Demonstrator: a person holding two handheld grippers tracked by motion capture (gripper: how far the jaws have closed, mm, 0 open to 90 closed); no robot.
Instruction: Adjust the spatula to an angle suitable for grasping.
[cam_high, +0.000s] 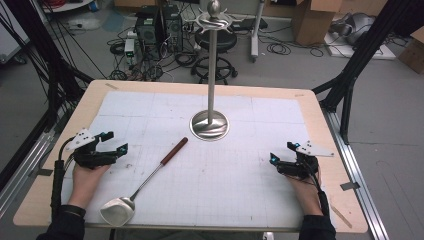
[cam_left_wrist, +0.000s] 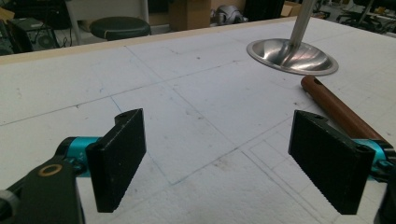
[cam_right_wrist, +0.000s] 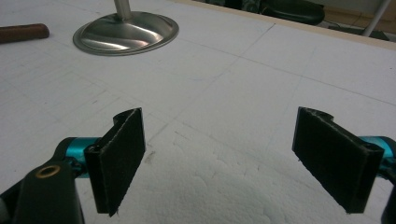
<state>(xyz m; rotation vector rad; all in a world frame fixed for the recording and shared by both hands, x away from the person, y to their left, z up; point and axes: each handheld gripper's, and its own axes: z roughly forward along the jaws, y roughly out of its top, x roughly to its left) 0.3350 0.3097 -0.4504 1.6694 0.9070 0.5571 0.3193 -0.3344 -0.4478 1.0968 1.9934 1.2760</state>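
Both grippers, left (cam_high: 111, 142) and right (cam_high: 283, 152), gape wide and empty; I see the ladle (cam_high: 146, 179) slanting handle-first toward the stand (cam_high: 210, 124), nearer my left

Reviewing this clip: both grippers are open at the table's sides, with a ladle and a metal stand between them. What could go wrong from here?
1. The ladle lies diagonally with its bowl at the near table edge; a nudge from the left gripper might push it off.
2. The stand is tall on a small round base, so bumping its pole could tip it.
3. The ladle's shaft looks thin and smooth; the right gripper or the left could slip pinching there rather than on the brown handle.
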